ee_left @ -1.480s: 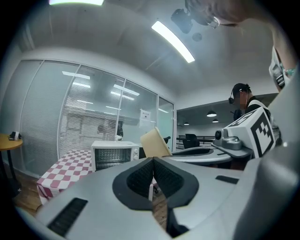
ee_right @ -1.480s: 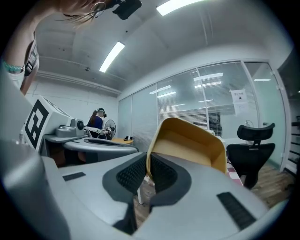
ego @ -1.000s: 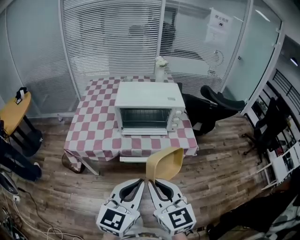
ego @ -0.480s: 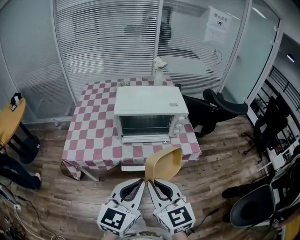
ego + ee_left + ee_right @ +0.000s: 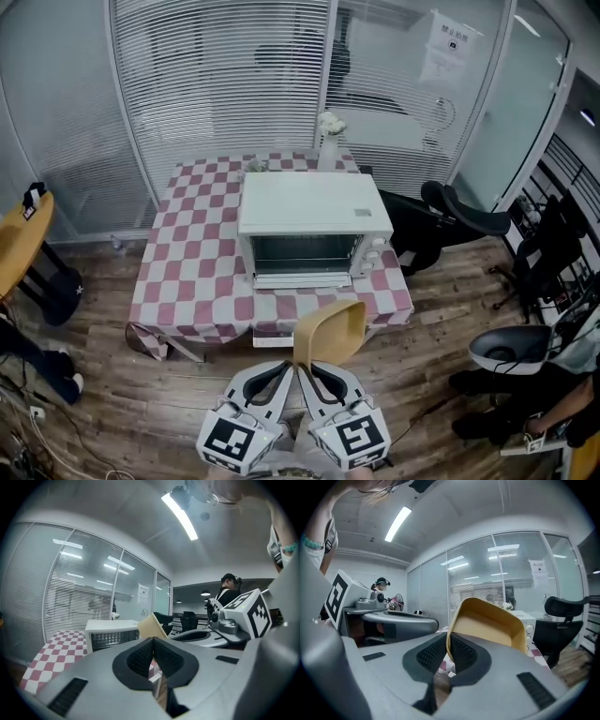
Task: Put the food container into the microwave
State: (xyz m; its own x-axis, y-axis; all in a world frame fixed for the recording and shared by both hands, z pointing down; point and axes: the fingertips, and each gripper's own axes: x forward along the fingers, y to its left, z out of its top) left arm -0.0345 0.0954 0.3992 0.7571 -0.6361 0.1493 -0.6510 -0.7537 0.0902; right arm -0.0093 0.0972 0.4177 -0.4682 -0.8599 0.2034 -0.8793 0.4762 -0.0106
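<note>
A tan food container (image 5: pixel 328 330) hangs tilted above the wooden floor, and my right gripper (image 5: pixel 307 368) is shut on its rim. In the right gripper view the container (image 5: pixel 487 623) rises from between the pads, its hollow side toward the camera. My left gripper (image 5: pixel 289 367) is shut on nothing, close beside the right one; its pads (image 5: pixel 140 656) meet. A white microwave (image 5: pixel 312 228) stands with its door closed on the checked table (image 5: pixel 192 272), some way ahead of both grippers. The microwave (image 5: pixel 111 633) also shows in the left gripper view.
A white vase (image 5: pixel 328 138) stands at the table's far edge. Black office chairs (image 5: pixel 441 217) are right of the table. A person (image 5: pixel 553 394) sits on the floor at the right edge. Glass walls with blinds (image 5: pixel 225 84) close the back.
The view has shifted slightly: the table and microwave sit a little nearer and more to the right. The seated person has come into sight at the right. Both grippers keep their hold.
</note>
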